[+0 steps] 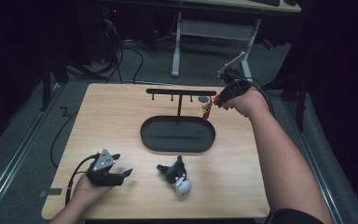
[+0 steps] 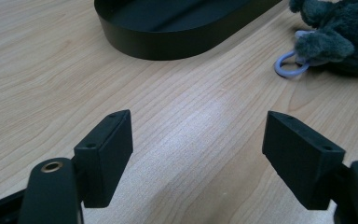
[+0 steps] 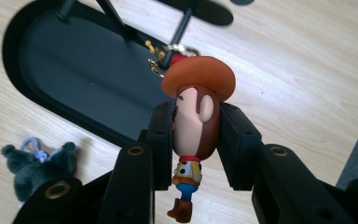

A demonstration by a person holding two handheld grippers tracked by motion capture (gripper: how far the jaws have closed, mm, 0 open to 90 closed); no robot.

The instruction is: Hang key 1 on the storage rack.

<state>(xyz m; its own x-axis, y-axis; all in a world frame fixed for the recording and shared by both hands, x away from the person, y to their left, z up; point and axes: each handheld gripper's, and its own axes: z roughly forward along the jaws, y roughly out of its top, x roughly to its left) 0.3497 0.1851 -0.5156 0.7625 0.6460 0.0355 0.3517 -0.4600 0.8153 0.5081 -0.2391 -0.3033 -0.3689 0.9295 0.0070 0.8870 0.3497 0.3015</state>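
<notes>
Right gripper [image 3: 196,140] jaws clamp the cowboy figure's [image 3: 193,126] head.

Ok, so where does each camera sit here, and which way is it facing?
High view: above the person's side, facing forward and down on the table; both forearms, left gripper and right gripper.
Left gripper view: low over the wood, facing the black tray; open jaws.
Right gripper view: looking down at the tray; jaws shut on the cowboy figure.
Both gripper views share the tray and the plush toy.
</notes>
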